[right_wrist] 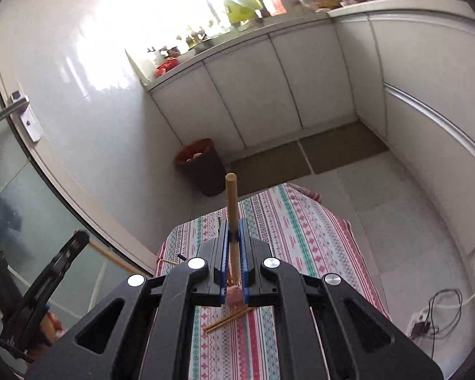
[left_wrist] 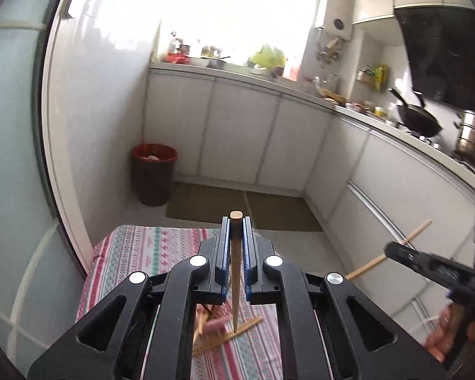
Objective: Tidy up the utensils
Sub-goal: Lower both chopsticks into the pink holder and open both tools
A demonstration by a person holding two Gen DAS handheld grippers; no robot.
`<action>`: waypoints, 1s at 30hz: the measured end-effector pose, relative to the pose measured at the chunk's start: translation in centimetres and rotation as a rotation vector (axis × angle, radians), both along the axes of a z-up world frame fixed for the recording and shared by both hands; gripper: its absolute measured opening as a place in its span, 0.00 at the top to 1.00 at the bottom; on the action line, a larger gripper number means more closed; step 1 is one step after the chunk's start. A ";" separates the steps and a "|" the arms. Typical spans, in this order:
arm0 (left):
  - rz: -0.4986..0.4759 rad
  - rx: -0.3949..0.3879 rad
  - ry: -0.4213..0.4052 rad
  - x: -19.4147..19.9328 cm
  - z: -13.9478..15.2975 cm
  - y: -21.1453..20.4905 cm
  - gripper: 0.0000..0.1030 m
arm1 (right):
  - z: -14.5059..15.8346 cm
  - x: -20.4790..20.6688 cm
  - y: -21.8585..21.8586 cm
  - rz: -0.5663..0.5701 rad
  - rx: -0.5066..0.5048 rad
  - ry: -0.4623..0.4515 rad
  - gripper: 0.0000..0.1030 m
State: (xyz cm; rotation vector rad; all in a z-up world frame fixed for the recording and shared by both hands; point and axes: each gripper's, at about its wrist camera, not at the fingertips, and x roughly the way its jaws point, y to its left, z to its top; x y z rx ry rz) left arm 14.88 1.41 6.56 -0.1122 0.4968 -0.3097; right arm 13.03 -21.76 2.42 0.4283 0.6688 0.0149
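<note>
Striped woven cloth covers the table, loose wooden chopsticks lying on it. Left gripper and right gripper each clamp one tapered chopstick, seemingly round.

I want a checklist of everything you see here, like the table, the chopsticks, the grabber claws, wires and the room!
Surface: striped patterned cloth covers the table.
Job's things: each gripper holds one wooden chopstick; left chopstick, right chopstick. More loose chopsticks lie on the cloth.
Clutter: something pink beside the loose chopsticks, too blurred to identify.
Grippers: left gripper shut on its chopstick; right gripper shut on its chopstick.
Cables: black wires and a white plug block on the floor.
Surroundings: kitchen with white cabinets, red-lined bin, wok on the stove, door handle.
</note>
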 end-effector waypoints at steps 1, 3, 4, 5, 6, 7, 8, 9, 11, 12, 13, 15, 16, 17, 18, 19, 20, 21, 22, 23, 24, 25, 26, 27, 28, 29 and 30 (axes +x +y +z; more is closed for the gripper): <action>0.020 0.009 -0.002 0.9 -0.5 -0.1 0.94 | -0.2 0.5 0.3 0.008 -0.010 -0.003 0.94; 0.037 0.013 -0.001 1.9 -1.3 -0.1 0.94 | -0.8 1.4 0.8 0.023 -0.025 -0.001 0.94; 0.043 0.017 0.012 2.6 -1.9 -0.2 0.94 | -1.1 1.9 1.1 0.031 -0.029 0.003 0.94; 0.053 0.021 0.018 3.1 -2.5 -0.2 0.94 | -1.6 2.1 1.2 0.036 -0.029 0.006 0.94; 0.059 0.024 0.017 3.3 -3.0 -0.1 0.94 | -2.0 2.4 1.4 0.043 -0.028 0.013 0.94; 0.067 0.031 0.013 3.7 -3.6 -0.1 0.93 | -2.3 2.8 1.6 0.049 -0.025 0.019 0.94; 0.074 0.040 0.005 3.9 -4.2 -0.1 0.93 | -2.7 3.1 1.7 0.053 -0.023 0.023 0.94; 0.068 0.044 0.004 4.1 -4.9 -0.1 0.92 | -3.2 3.3 1.8 0.057 -0.023 0.026 0.94; 0.067 0.054 0.000 4.2 -5.9 0.1 0.78 | -3.8 3.8 2.2 0.066 -0.026 0.035 0.94; 0.088 0.059 -0.002 4.1 -6.3 0.5 0.69 | -4.1 4.0 2.4 0.071 -0.025 0.039 0.94; 0.108 0.037 -0.010 3.7 -6.5 1.2 0.57 | -4.3 4.2 2.6 0.074 -0.026 0.041 0.94; 0.123 -0.012 -0.014 3.1 -6.5 2.4 0.49 | -4.7 4.6 3.1 0.084 -0.033 0.044 0.94; 0.132 -0.036 -0.009 2.7 -6.5 3.2 0.49 | -4.8 4.7 3.4 0.085 -0.040 0.043 0.94; 0.142 -0.055 -0.005 2.3 -6.4 3.9 0.49 | -4.8 4.8 3.7 0.087 -0.048 0.041 0.94; 0.149 -0.067 -0.003 2.0 -6.2 4.3 0.48 | -5.0 5.0 3.9 0.089 -0.051 0.041 0.94; 0.158 -0.080 0.002 1.6 -6.1 4.9 0.47 | -5.0 5.2 4.2 0.093 -0.054 0.042 0.94; 0.163 -0.084 0.006 1.4 -6.0 5.2 0.46 | -5.2 5.3 4.4 0.096 -0.055 0.044 0.94; 0.164 -0.079 0.010 1.2 -5.8 5.4 0.46 | -5.3 5.5 4.8 0.099 -0.059 0.047 0.94; 0.169 -0.069 0.011 1.0 -5.6 5.6 0.46 | -5.5 5.8 5.1 0.101 -0.064 0.050 0.94; 0.176 -0.065 0.007 0.9 -5.4 5.8 0.45 | -5.7 6.0 5.3 0.102 -0.070 0.052 0.94; 0.180 -0.064 0.003 0.8 -5.3 6.0 0.45 | -5.9 6.2 5.7 0.104 -0.074 0.056 0.94; 0.182 -0.060 -0.001 0.6 -5.1 6.2 0.44 | -6.1 6.4 6.0 0.106 -0.075 0.059 0.94; 0.186 -0.055 0.000 0.6 -5.1 6.4 0.44 | -6.4 6.7 6.3 0.106 -0.078 0.064 0.94; 0.190 -0.053 0.001 0.6 -5.1 6.5 0.44 | -6.6 7.0 6.6 0.107 -0.081 0.067 0.94; 0.193 -0.053 0.003 0.6 -5.1 6.7 0.44 | -6.9 7.2 6.8 0.106 -0.085 0.069 0.94; 0.194 -0.052 0.008 0.7 -5.1 6.8 0.44 | -7.2 7.5 7.2 0.108 -0.091 0.073 0.94; 0.196 -0.050 0.012 0.9 -5.2 6.9 0.44 | -7.4 7.7 7.4 0.108 -0.096 0.075 0.94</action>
